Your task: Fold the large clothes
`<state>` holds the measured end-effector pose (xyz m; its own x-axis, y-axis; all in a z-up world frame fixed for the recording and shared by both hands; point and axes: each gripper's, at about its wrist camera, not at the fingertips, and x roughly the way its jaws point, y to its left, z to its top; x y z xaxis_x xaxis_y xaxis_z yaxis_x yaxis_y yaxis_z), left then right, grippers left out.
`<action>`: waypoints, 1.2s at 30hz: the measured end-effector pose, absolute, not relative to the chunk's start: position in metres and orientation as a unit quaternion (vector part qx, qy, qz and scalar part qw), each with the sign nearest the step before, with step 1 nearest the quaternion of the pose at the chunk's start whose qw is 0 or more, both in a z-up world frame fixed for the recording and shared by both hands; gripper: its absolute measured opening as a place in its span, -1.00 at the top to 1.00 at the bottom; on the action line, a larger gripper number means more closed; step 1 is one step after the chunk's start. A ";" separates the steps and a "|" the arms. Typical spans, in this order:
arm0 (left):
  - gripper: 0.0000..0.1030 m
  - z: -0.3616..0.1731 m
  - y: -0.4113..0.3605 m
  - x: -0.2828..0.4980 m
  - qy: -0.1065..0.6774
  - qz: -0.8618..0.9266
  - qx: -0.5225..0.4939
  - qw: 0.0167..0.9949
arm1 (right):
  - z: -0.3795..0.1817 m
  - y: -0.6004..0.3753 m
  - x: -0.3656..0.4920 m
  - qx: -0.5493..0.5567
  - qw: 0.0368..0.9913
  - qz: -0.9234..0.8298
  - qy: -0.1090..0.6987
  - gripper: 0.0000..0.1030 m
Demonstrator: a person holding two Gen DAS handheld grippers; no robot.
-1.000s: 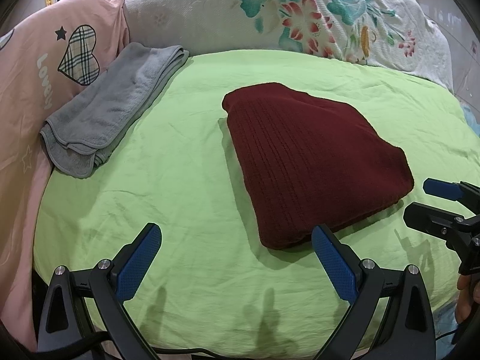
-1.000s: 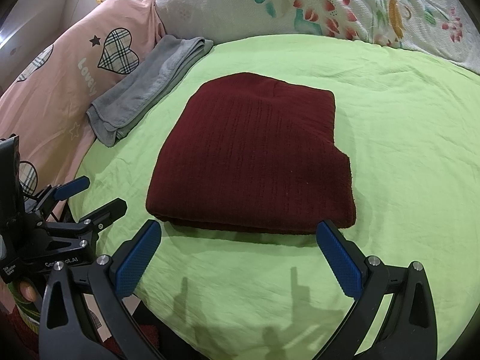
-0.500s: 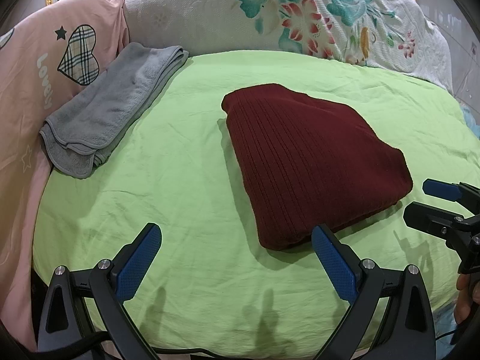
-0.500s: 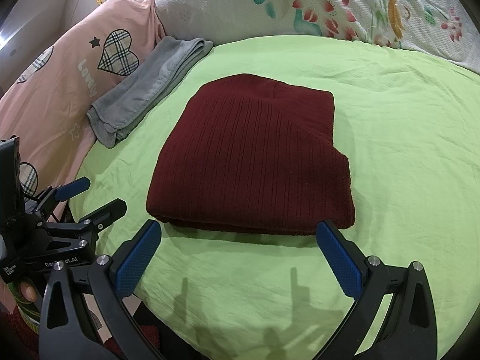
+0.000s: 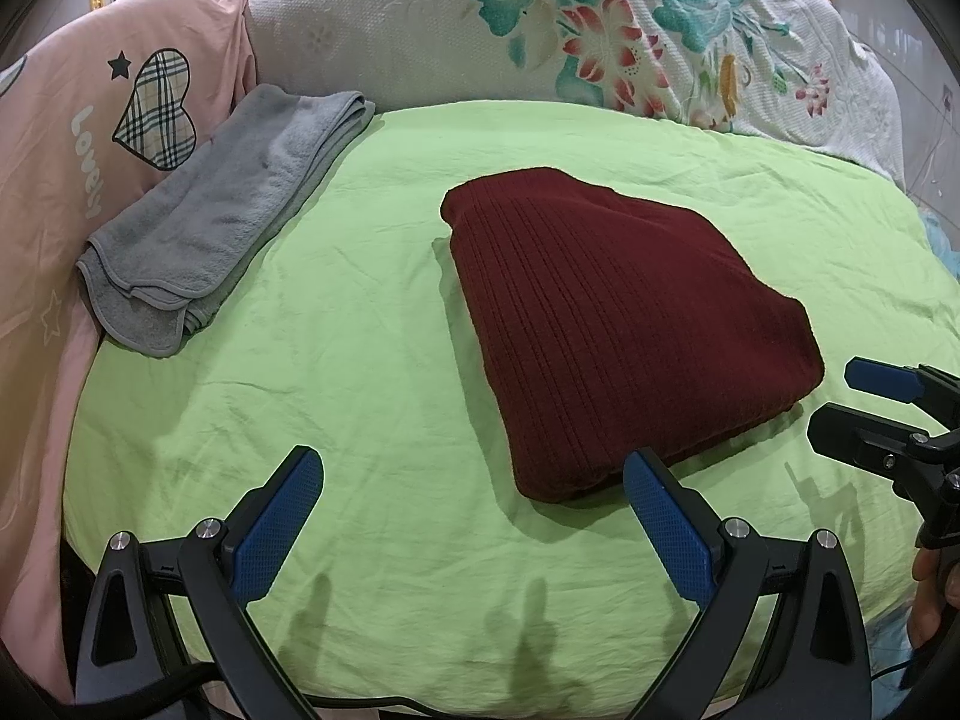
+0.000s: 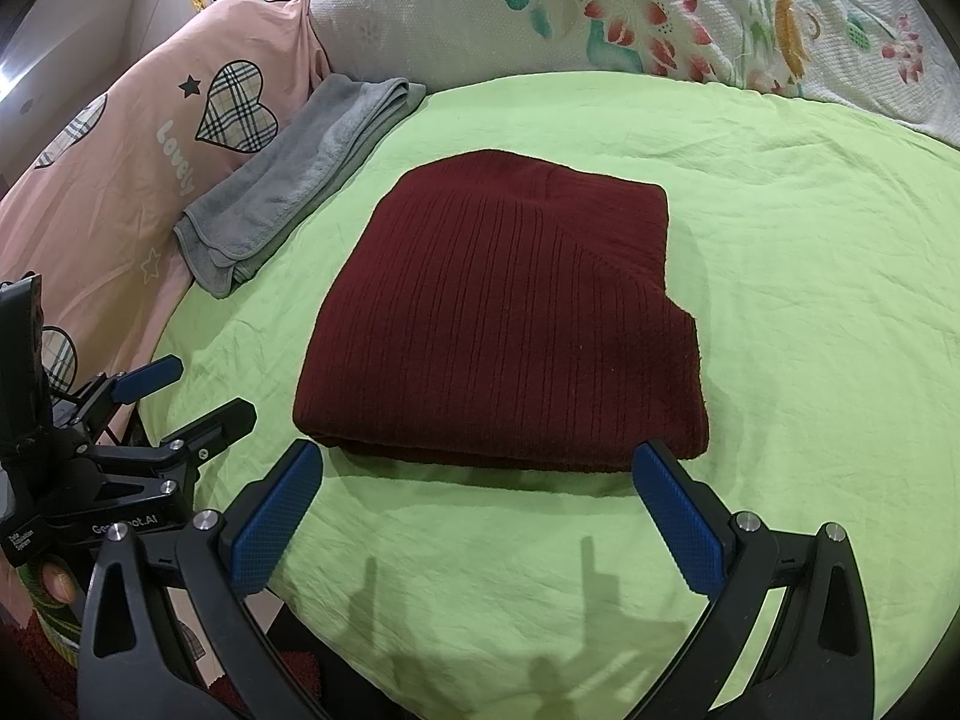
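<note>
A dark red ribbed knit garment (image 5: 618,324) lies folded into a flat rectangle on the green bed sheet (image 5: 360,360); it also shows in the right wrist view (image 6: 510,324). My left gripper (image 5: 474,516) is open and empty, hovering just short of the garment's near left corner. My right gripper (image 6: 480,510) is open and empty, just short of the garment's near folded edge. Each gripper shows in the other's view: the right one (image 5: 864,402) at the right edge, the left one (image 6: 180,396) at the left edge.
A folded grey towel (image 5: 222,216) lies at the sheet's far left edge against a pink quilt (image 5: 72,138) with heart prints. A white floral pillow (image 5: 570,30) runs along the back. The bed edge is just below the grippers.
Nothing has visibly changed apart from a very slight drift of the views; both grippers stay open and the garment lies still.
</note>
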<state>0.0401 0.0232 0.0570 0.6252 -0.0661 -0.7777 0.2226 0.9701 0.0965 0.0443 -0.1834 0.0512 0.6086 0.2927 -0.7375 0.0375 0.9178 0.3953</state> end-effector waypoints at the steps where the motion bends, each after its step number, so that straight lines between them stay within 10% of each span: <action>1: -0.95 0.057 0.023 0.040 0.425 -0.080 0.092 0.897 | 0.052 -0.183 0.045 0.189 0.877 0.073 0.436 -1.00; 36: -0.91 0.061 0.016 0.055 0.423 -0.092 0.093 0.897 | 0.058 -0.200 0.054 0.203 0.881 0.072 0.422 -1.00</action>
<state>0.0545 0.0165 0.0612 0.6250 -0.0859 -0.7759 0.2429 0.9660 0.0887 0.0539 -0.2002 0.0578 0.6336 0.2978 -0.7141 0.0455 0.9070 0.4186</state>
